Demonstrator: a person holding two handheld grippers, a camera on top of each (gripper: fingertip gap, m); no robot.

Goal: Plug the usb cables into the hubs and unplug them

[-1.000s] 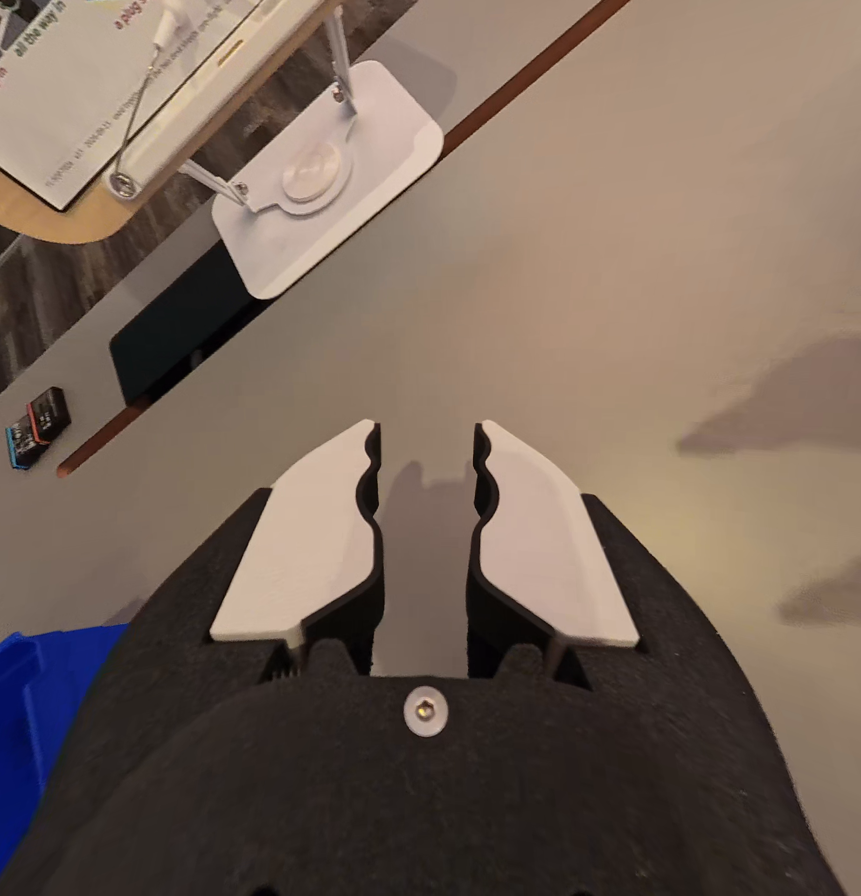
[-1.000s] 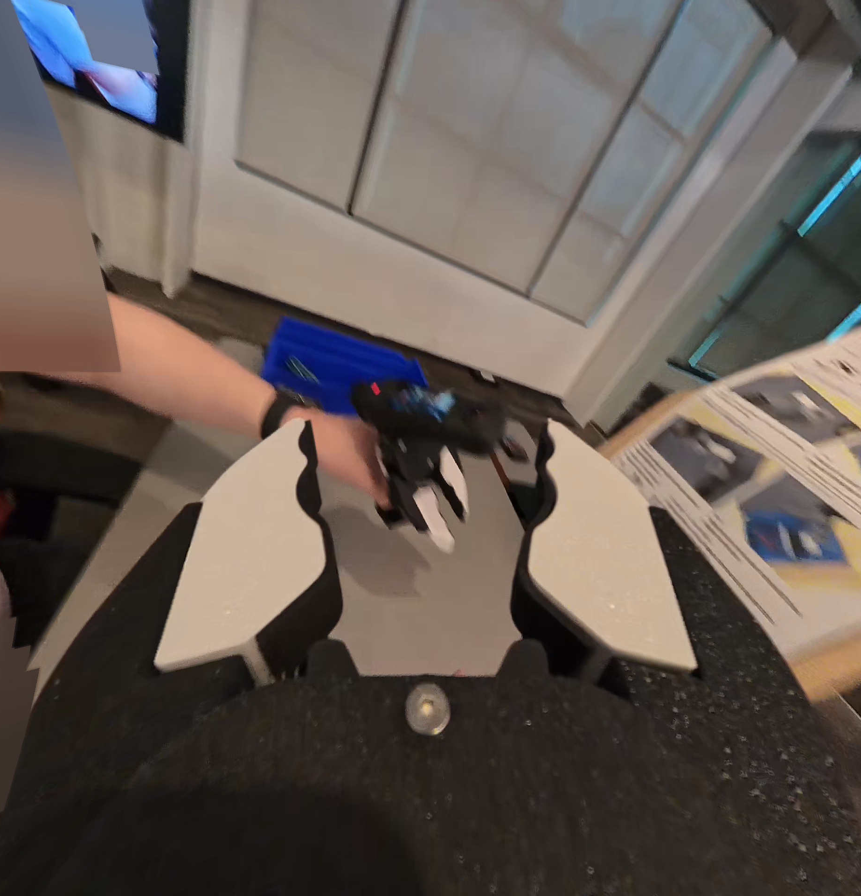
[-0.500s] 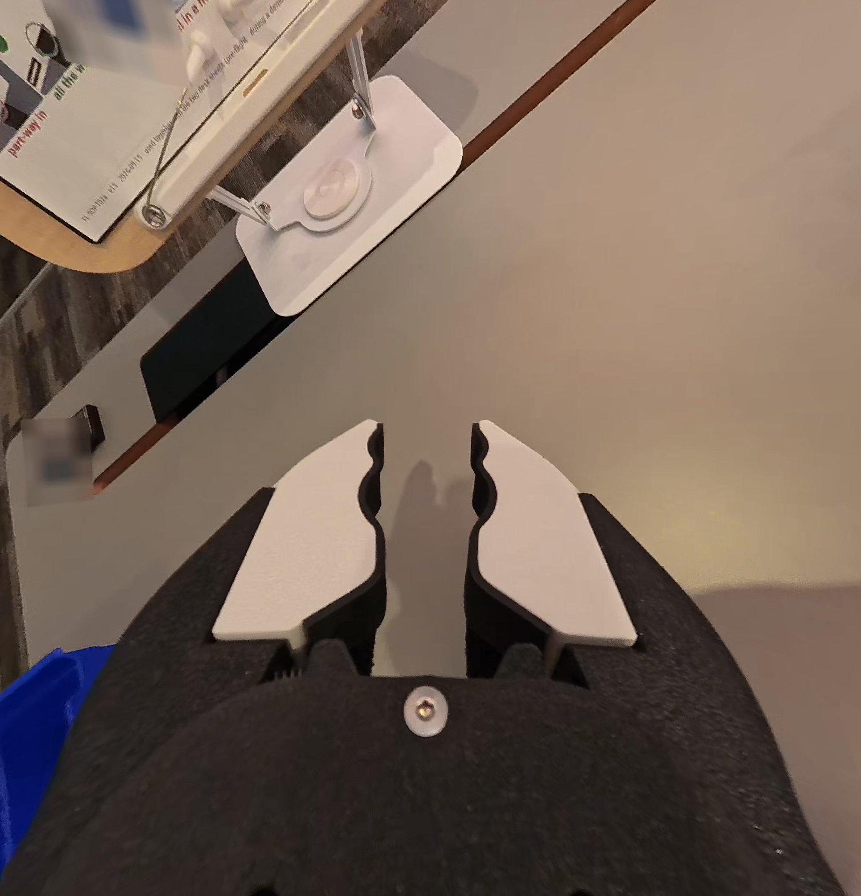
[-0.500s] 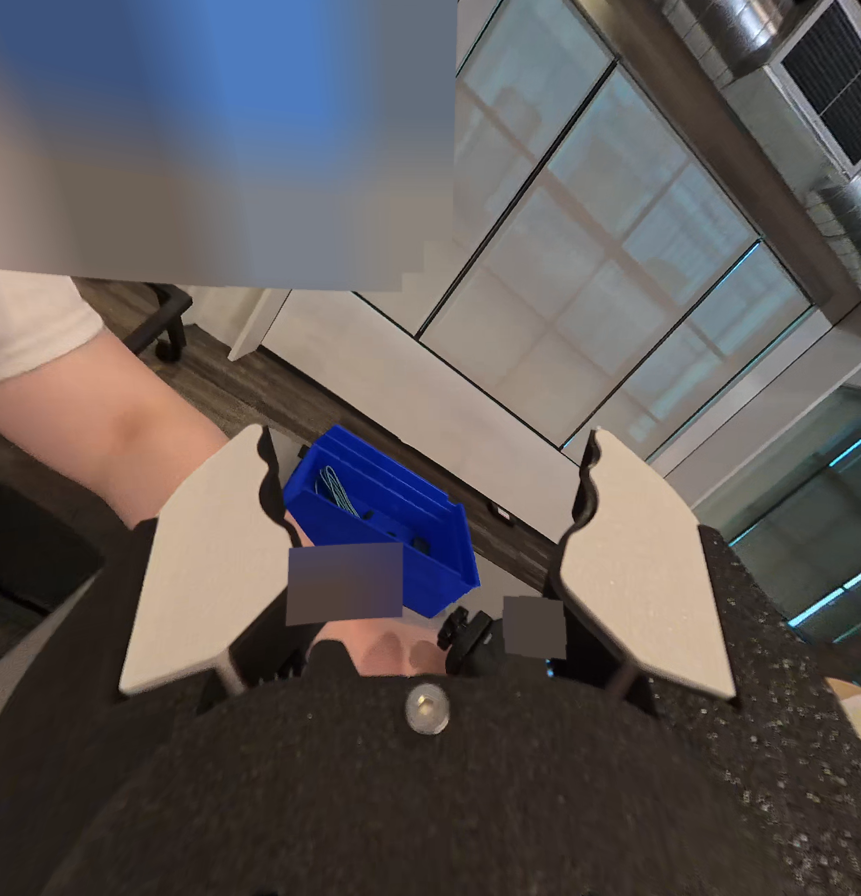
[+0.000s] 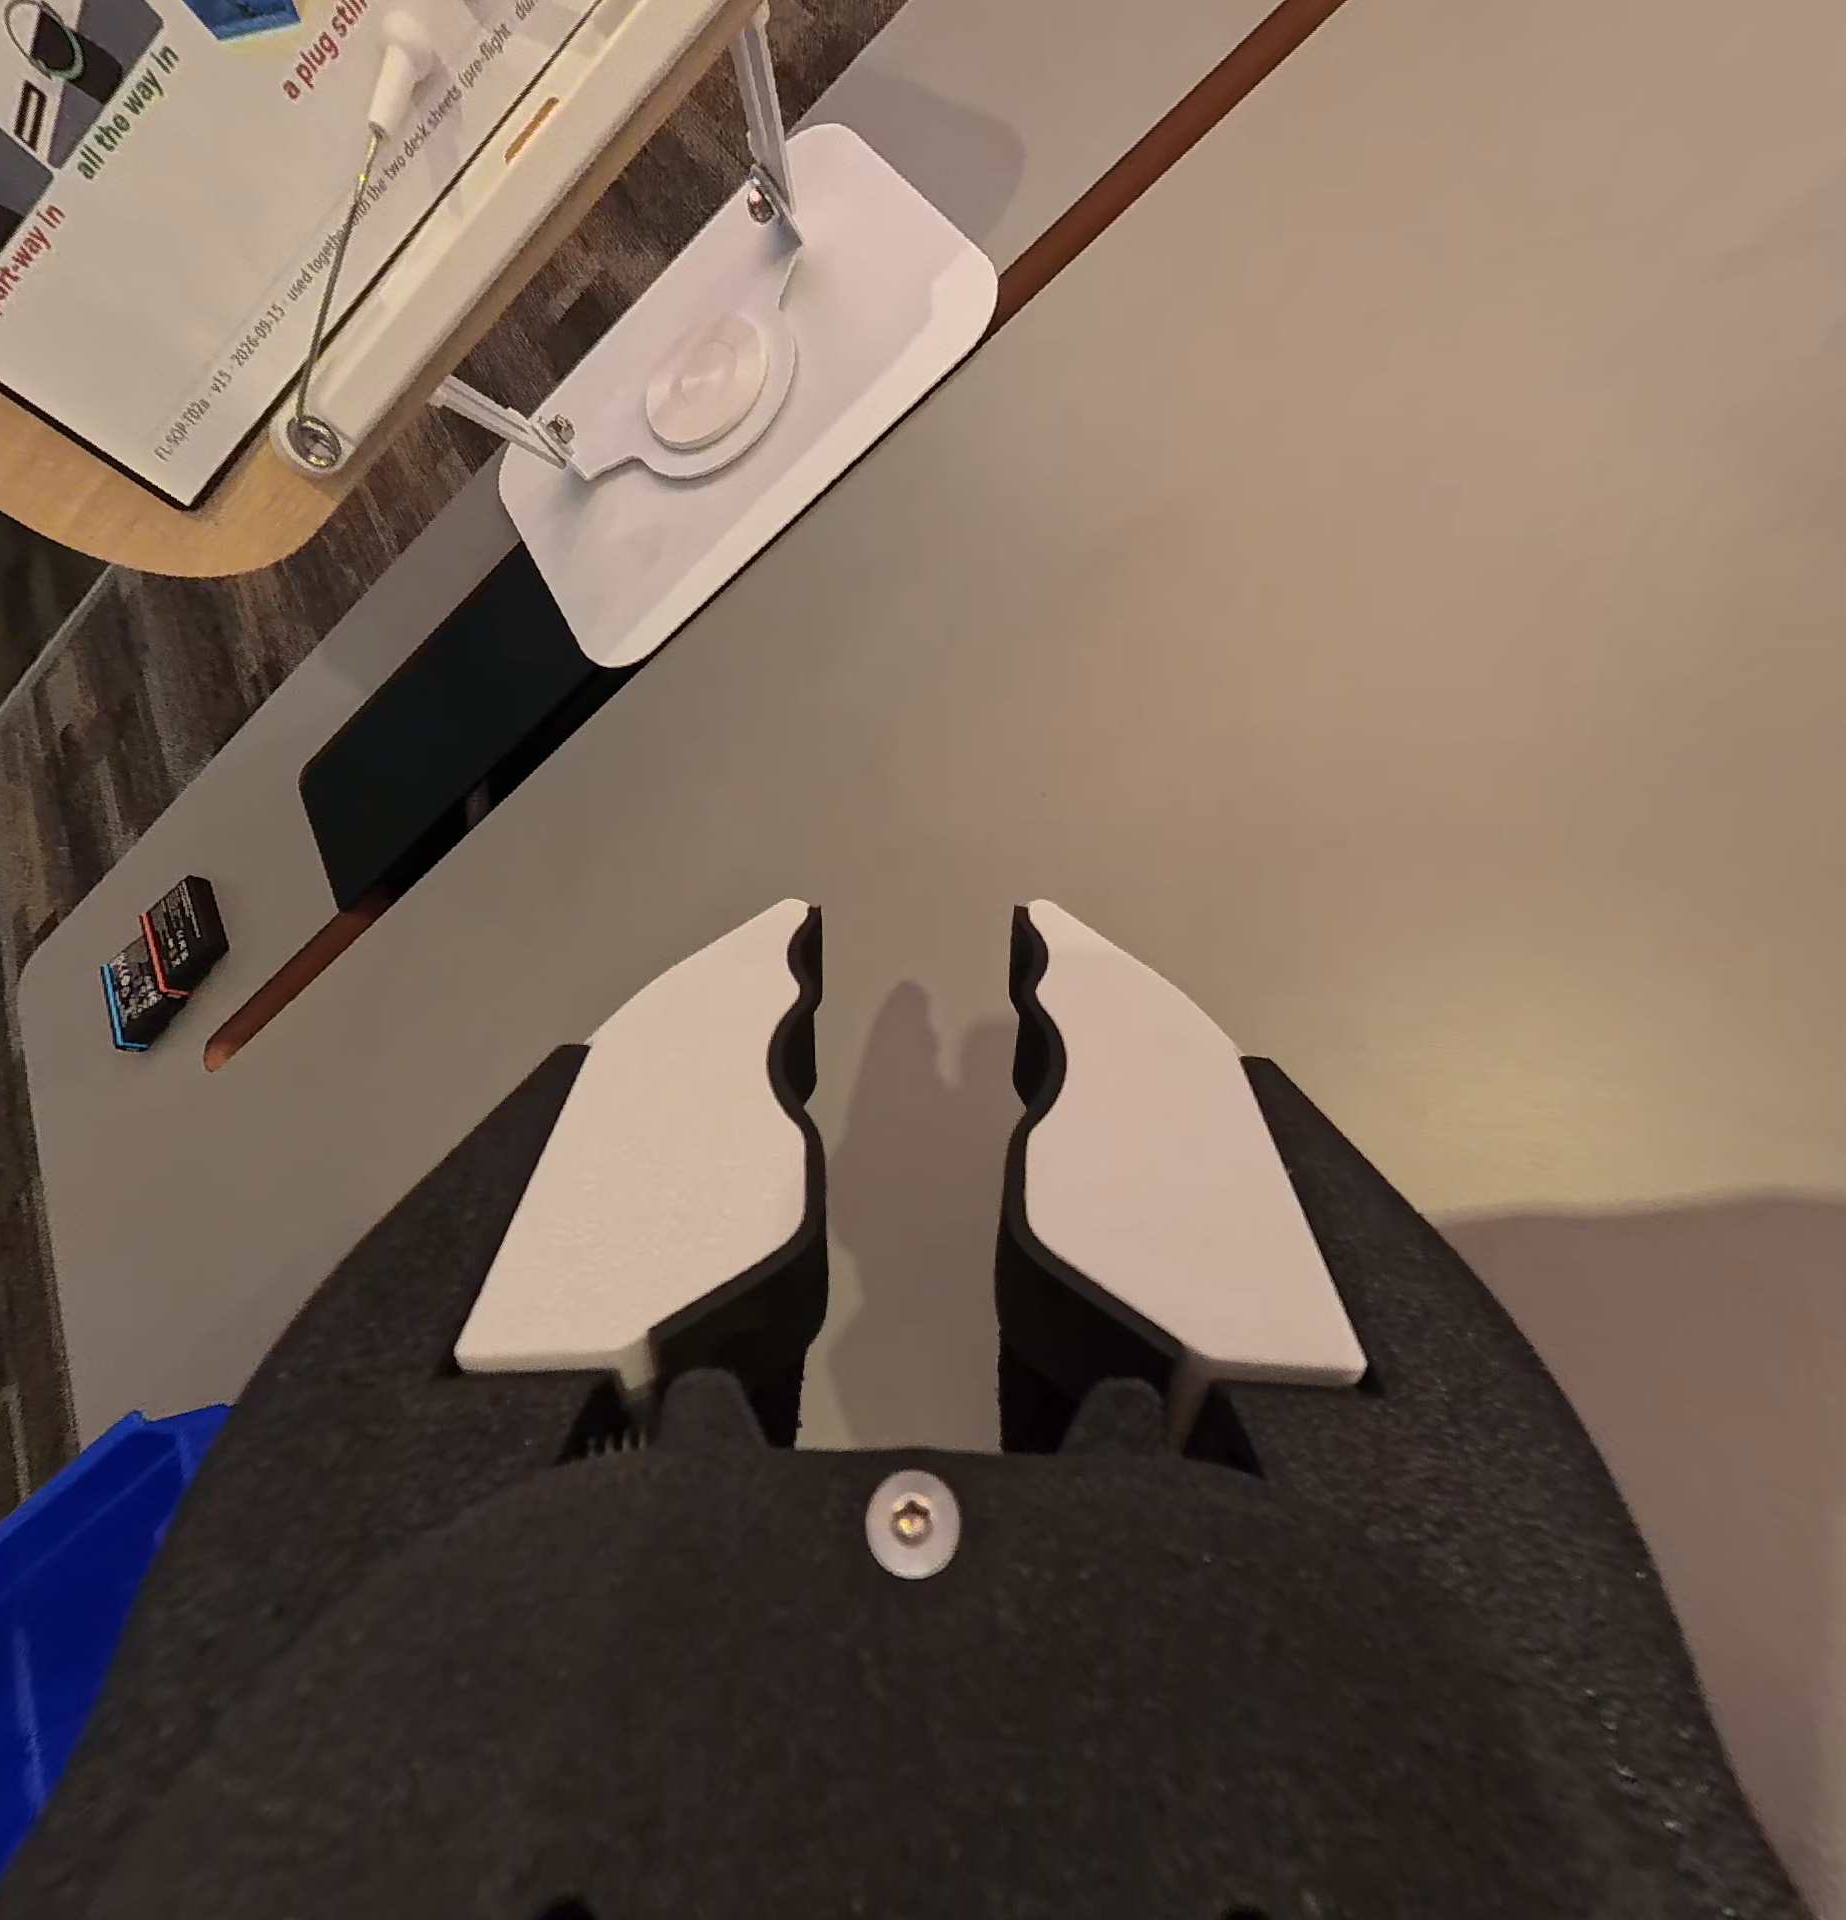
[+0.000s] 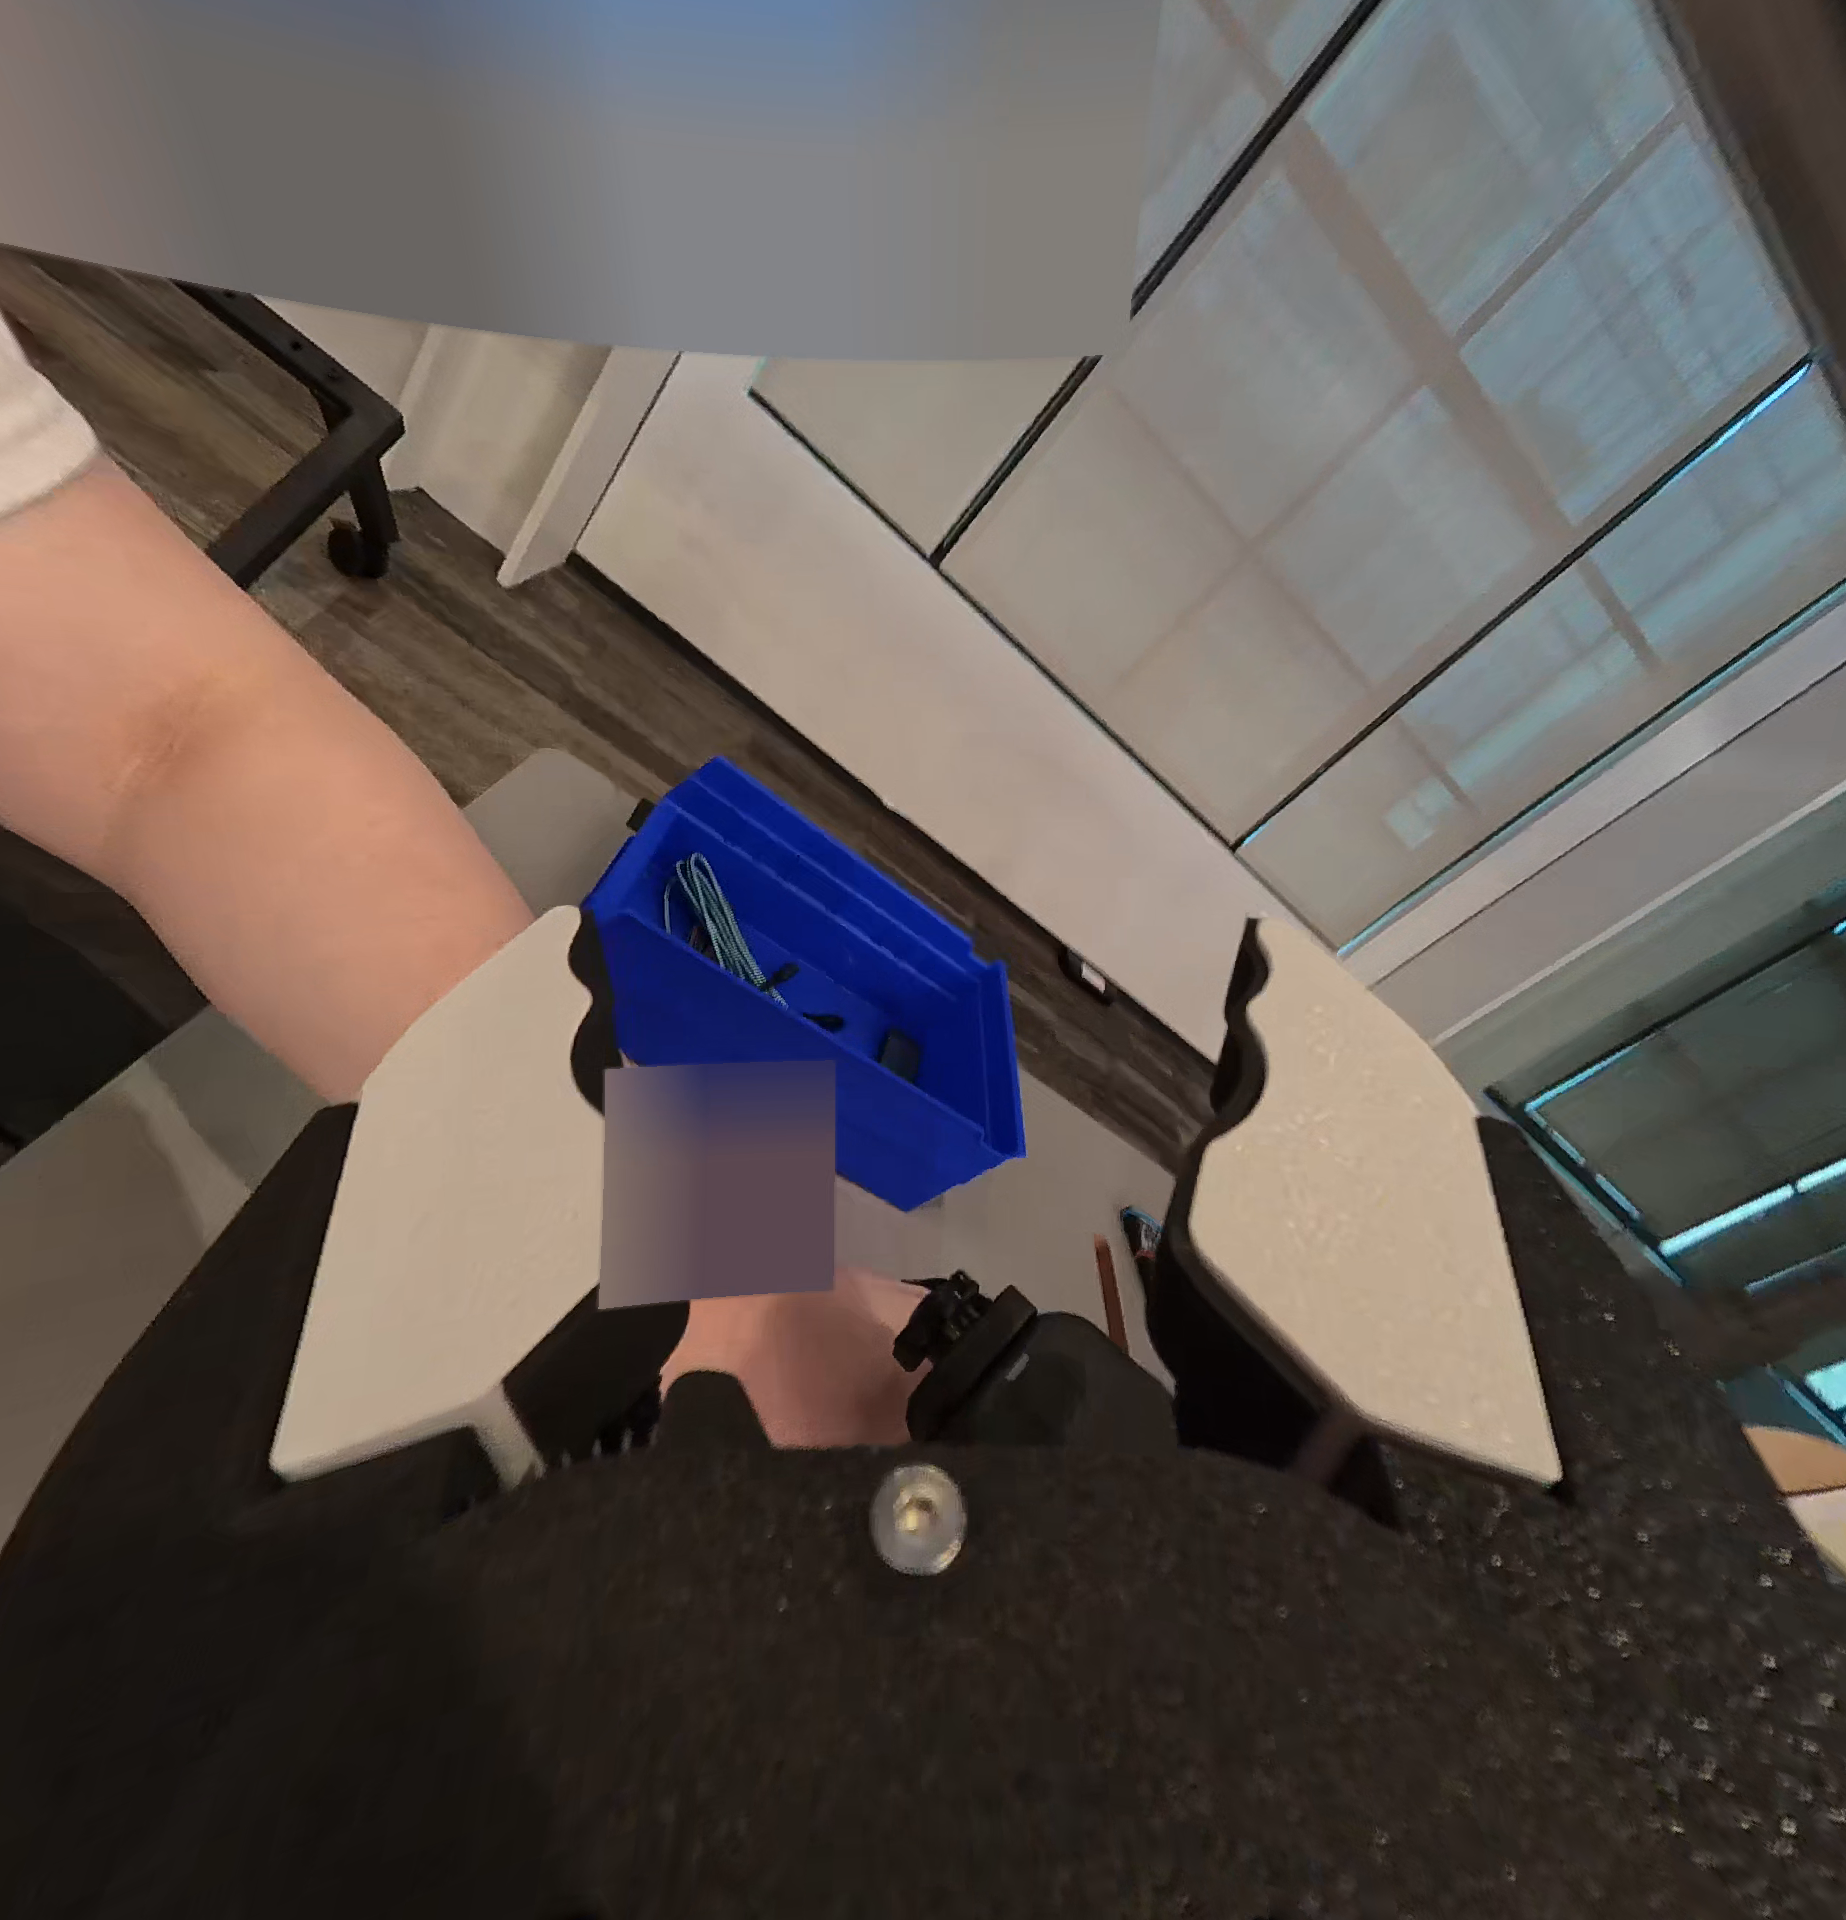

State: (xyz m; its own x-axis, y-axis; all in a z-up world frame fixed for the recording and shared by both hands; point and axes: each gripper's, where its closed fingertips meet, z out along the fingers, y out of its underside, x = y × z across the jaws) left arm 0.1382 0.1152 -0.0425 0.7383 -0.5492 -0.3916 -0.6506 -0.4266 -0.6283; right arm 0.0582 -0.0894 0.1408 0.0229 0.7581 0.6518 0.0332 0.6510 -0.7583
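Observation:
My left gripper (image 5: 915, 920) is open with a narrow gap and empty, held over the bare grey table (image 5: 1314, 644). My right gripper (image 6: 914, 961) is wide open and empty, raised and tilted up toward the room. Beyond it a blue bin (image 6: 825, 997) sits on the table and holds a coiled light-blue cable (image 6: 713, 916) and small dark items. The bin's corner also shows in the left wrist view (image 5: 57, 1621). No hub is clearly in view. The person's hand (image 6: 794, 1371) on the other gripper's handle shows low between my right fingers.
A white stand base (image 5: 753, 447) carries a tilted board with printed sheets (image 5: 171, 239) at the table's far edge. A black slab (image 5: 451, 738) and two small black packs (image 5: 160, 961) lie near the left edge. A brown slot (image 5: 1127, 197) runs along the table. The person's arm (image 6: 202, 821) reaches in. The gap from one gripper's tips to the other's is roughly 30 cm. From my left tips it is roughly 30 cm to the brown slot (image 5: 1127, 197); from my right, 55 cm.
My right gripper has swung upward from the table toward the windows and opened wider. The left view has shifted slightly; its jaws keep the same gap.

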